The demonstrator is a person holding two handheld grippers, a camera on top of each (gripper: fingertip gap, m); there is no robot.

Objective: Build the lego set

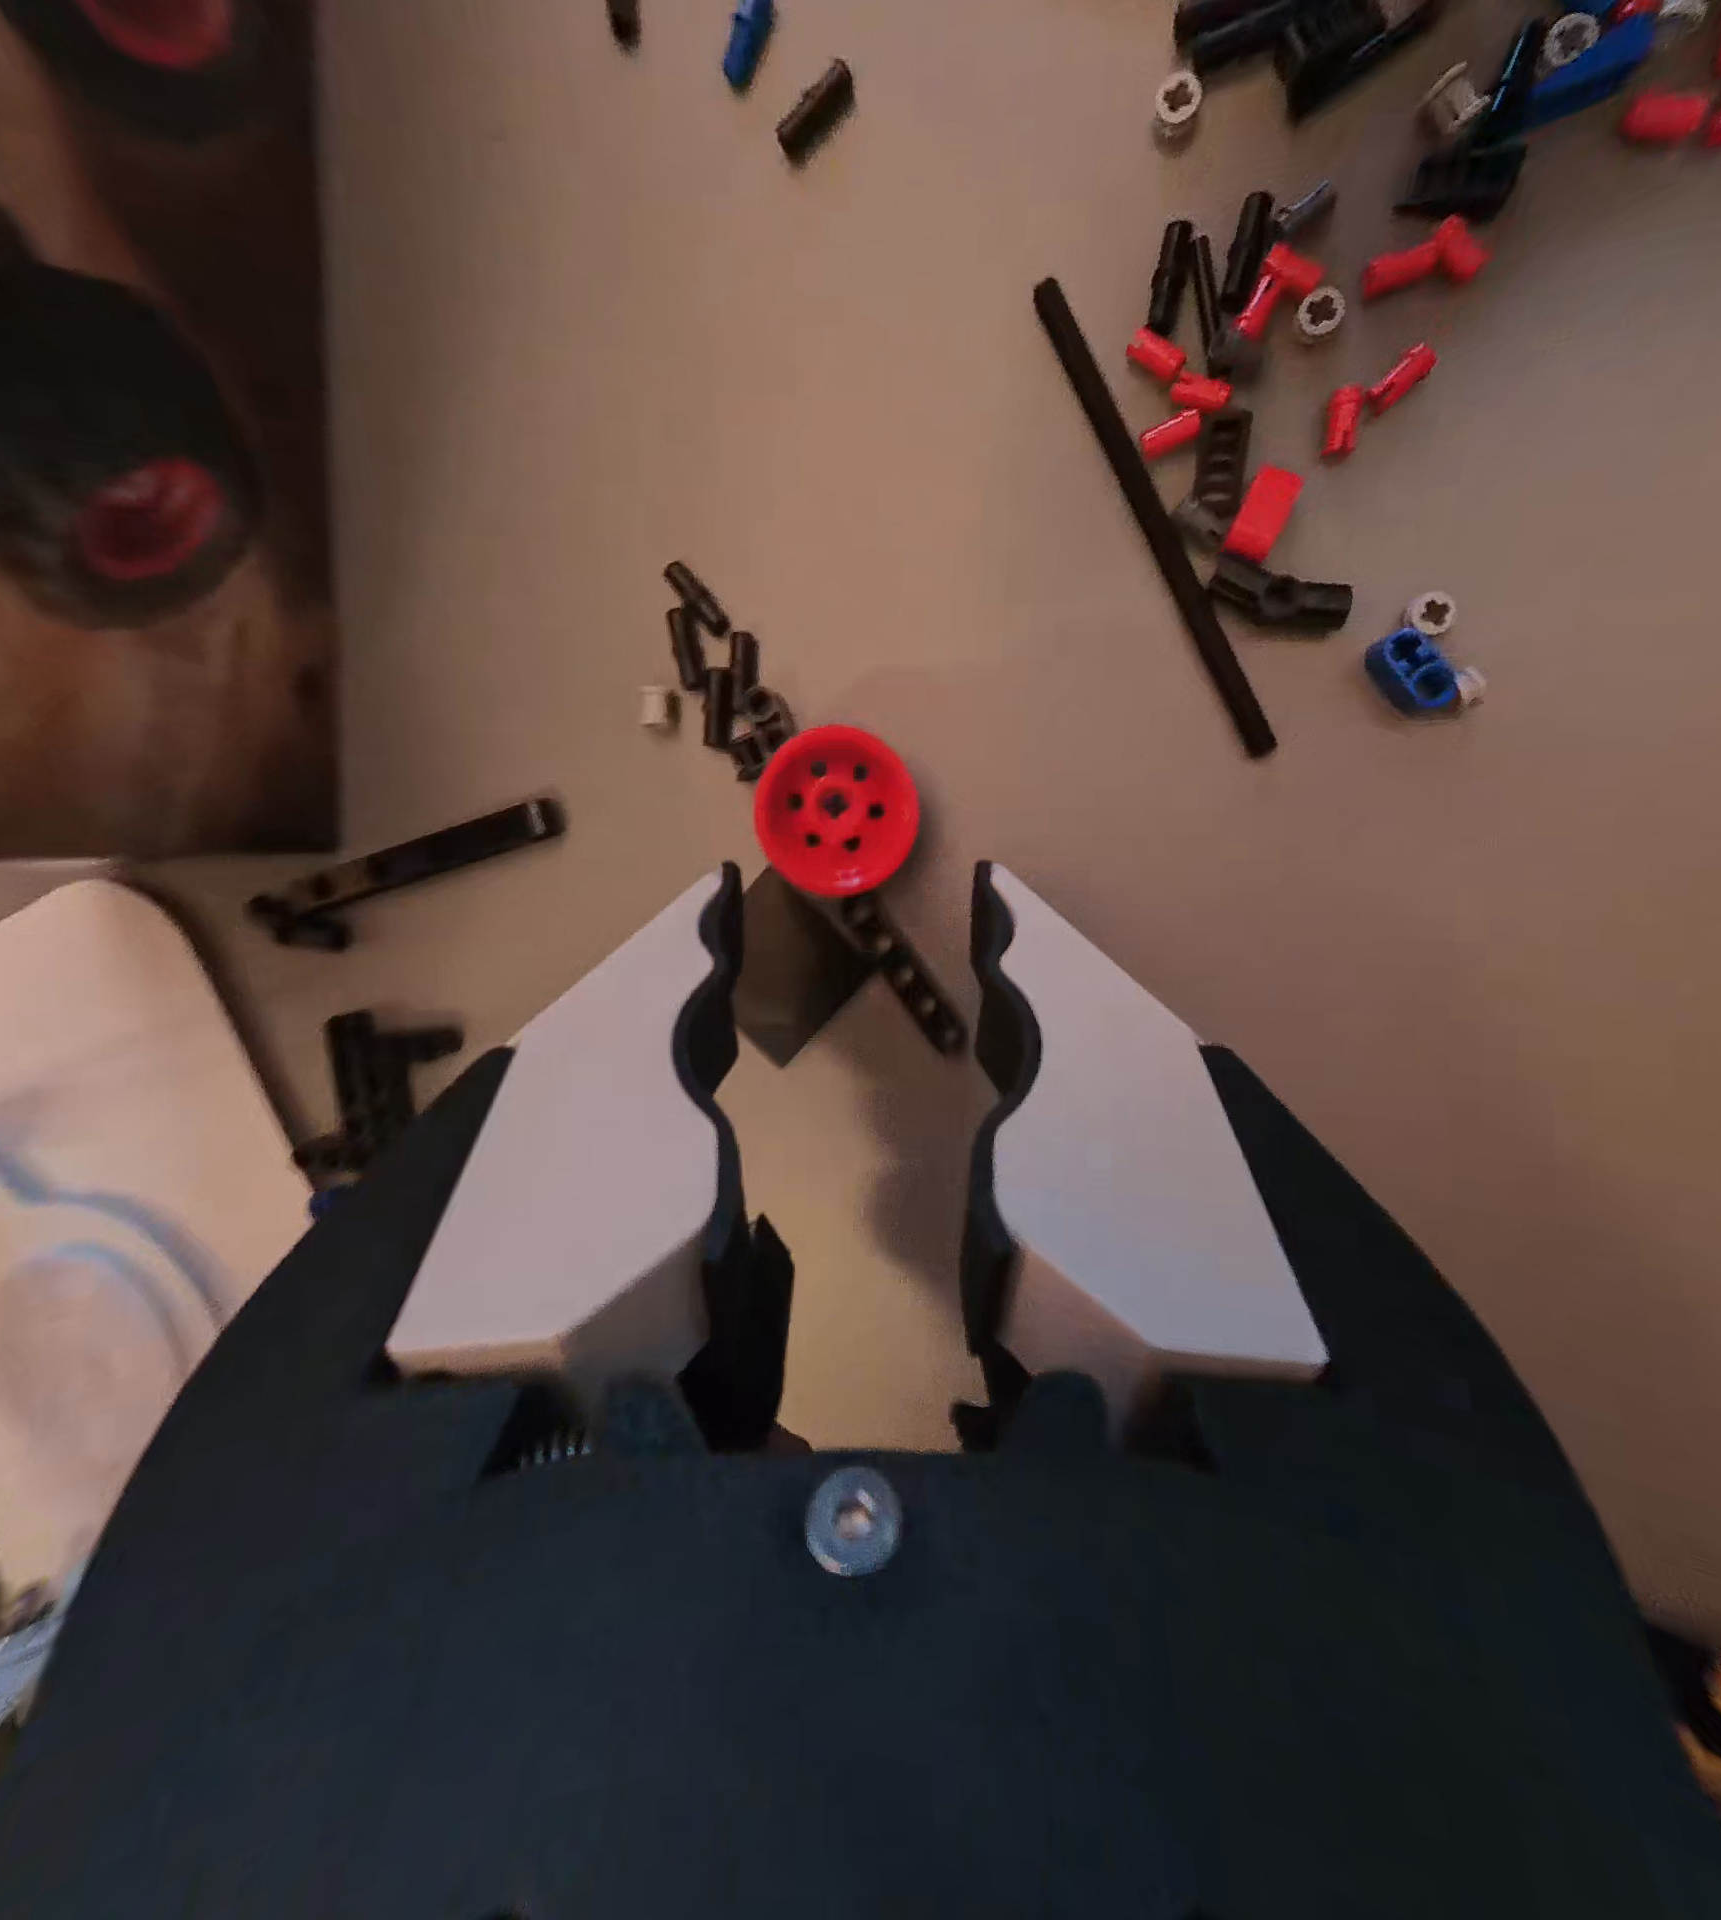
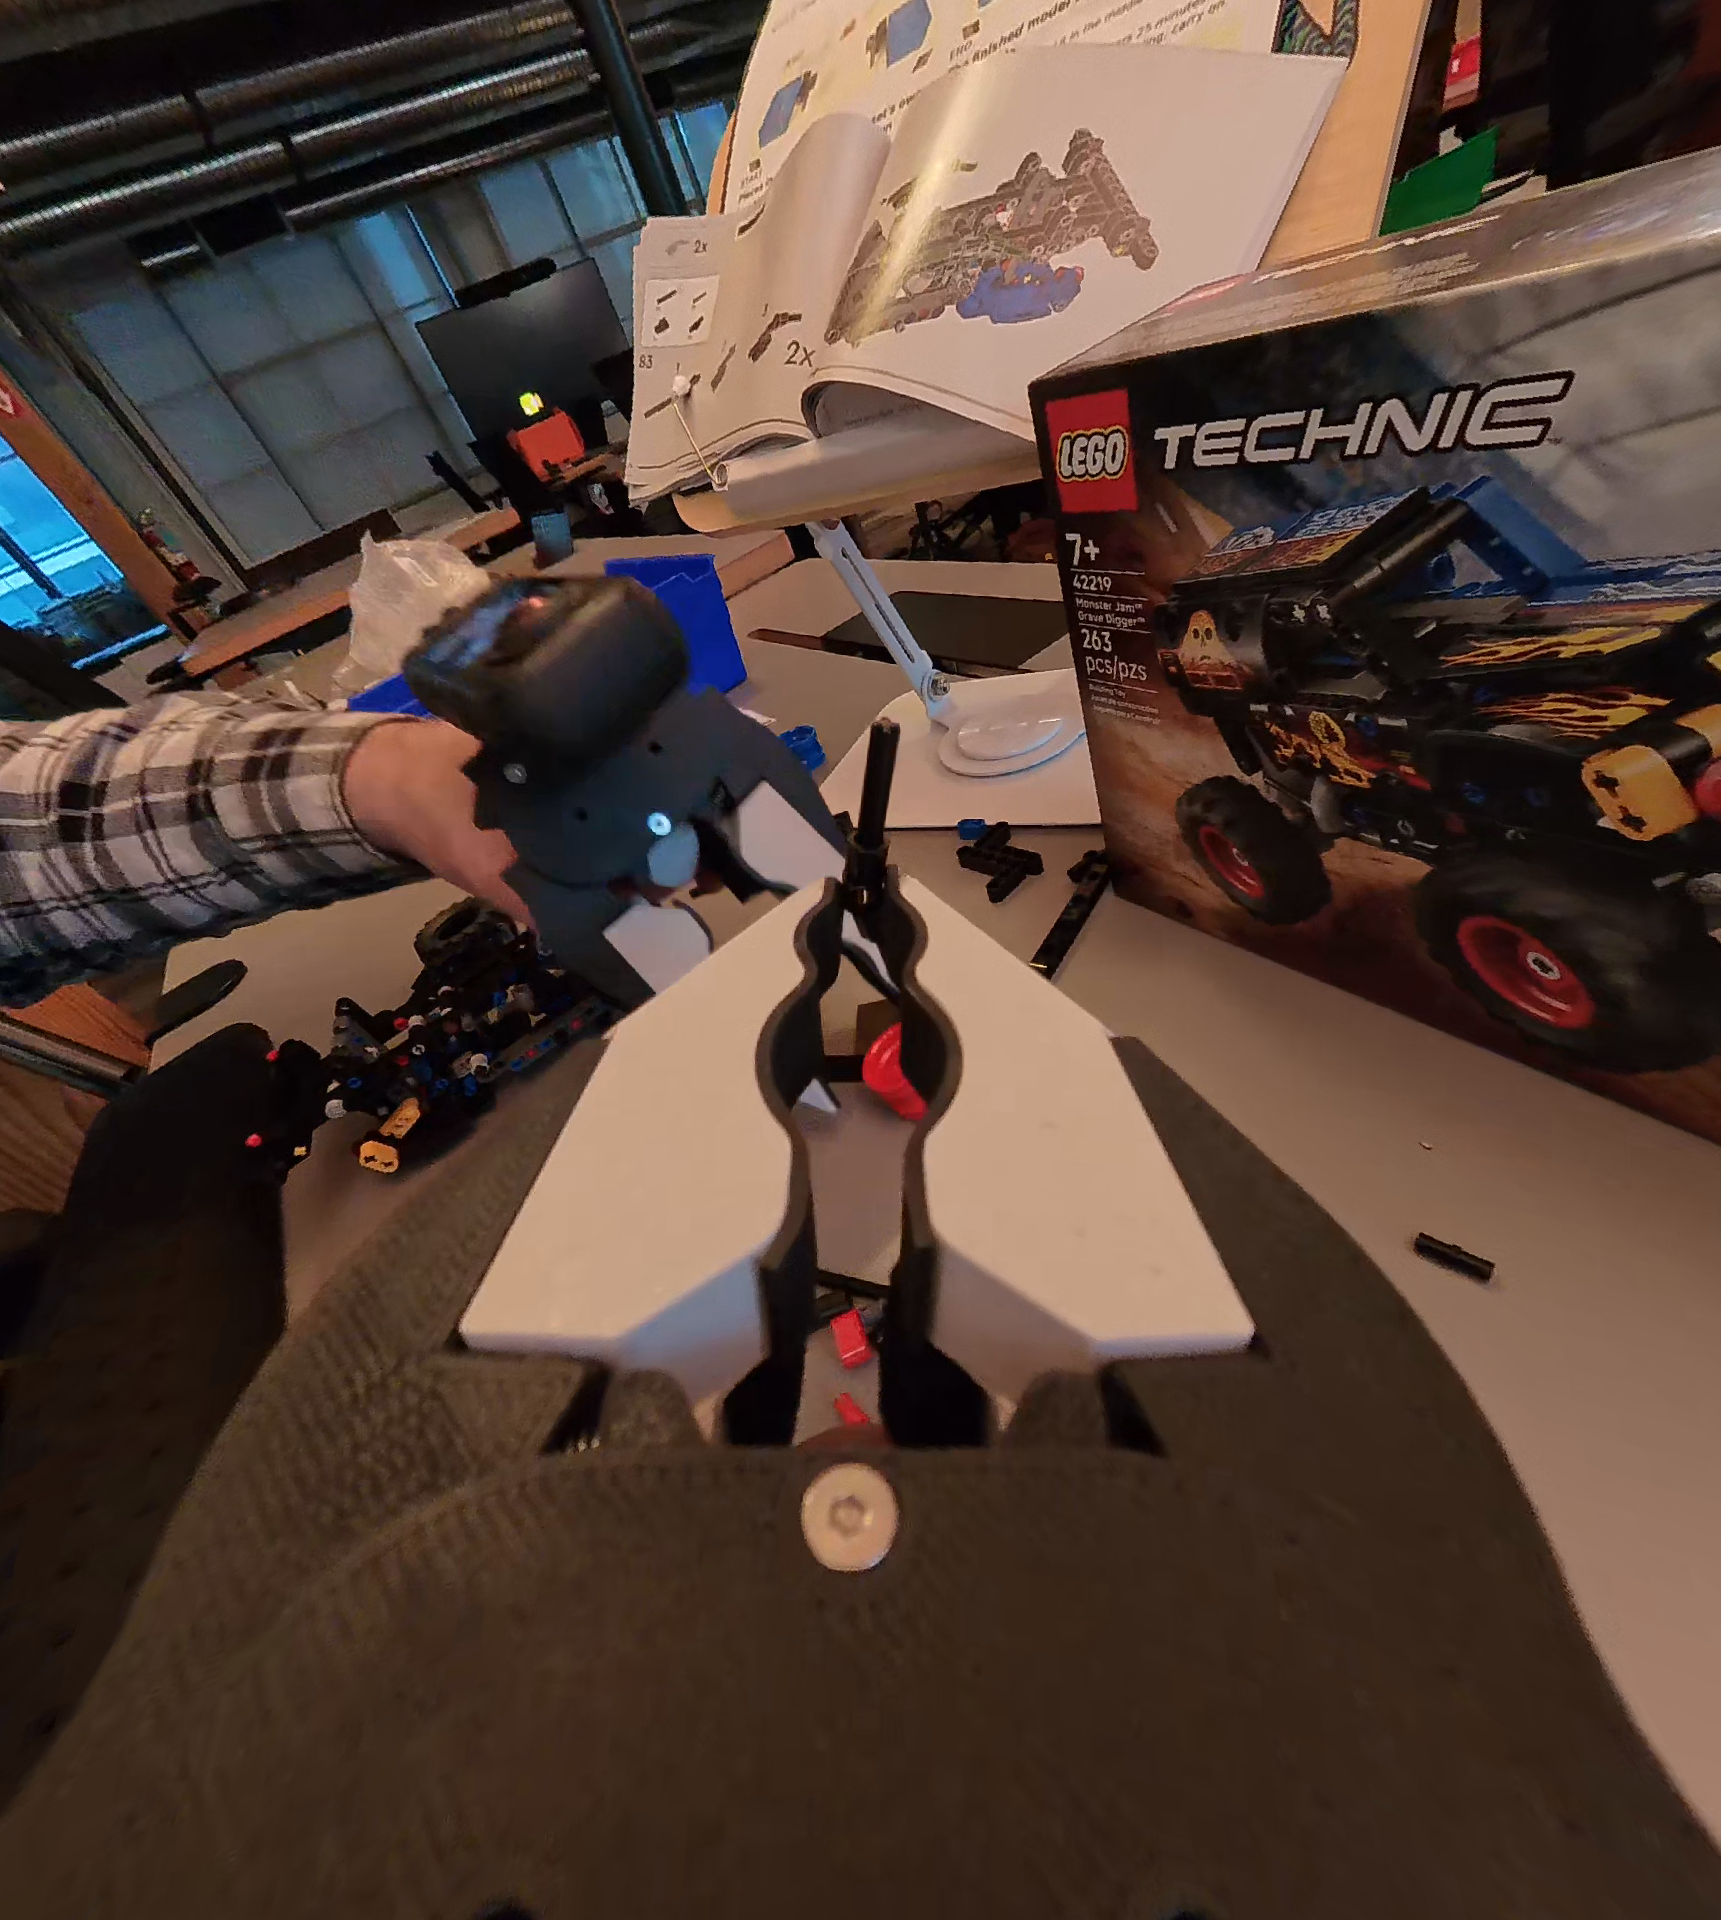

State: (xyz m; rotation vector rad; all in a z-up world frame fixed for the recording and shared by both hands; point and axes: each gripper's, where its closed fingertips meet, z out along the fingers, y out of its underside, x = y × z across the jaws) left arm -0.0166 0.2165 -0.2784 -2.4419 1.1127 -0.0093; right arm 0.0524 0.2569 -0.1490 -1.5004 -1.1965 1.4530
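Note:
In the left wrist view my left gripper point(image 1: 856, 878) is open and empty, pointing down at the table. A red wheel hub point(image 1: 838, 810) lies just beyond its fingertips, on the end of a black holed beam point(image 1: 903, 971) that runs back between the fingers. My right gripper point(image 2: 861, 894) is shut on a black axle piece point(image 2: 875, 800) that stands up out of its tips. The red hub point(image 2: 887, 1070) shows through the gap between the right fingers. The left gripper point(image 2: 710, 904), held by a hand in a plaid sleeve, hovers just left of the right fingertips.
Loose red, black and blue pieces point(image 1: 1251, 343) and a long black axle point(image 1: 1147, 509) lie to the right. A part-built chassis point(image 2: 451, 1029) sits at left. The set's box point(image 2: 1458, 675) stands at right, an open instruction booklet point(image 2: 939, 260) on a white stand point(image 2: 1001, 738) behind. The gap from one gripper's tips to the other's is roughly 15 cm.

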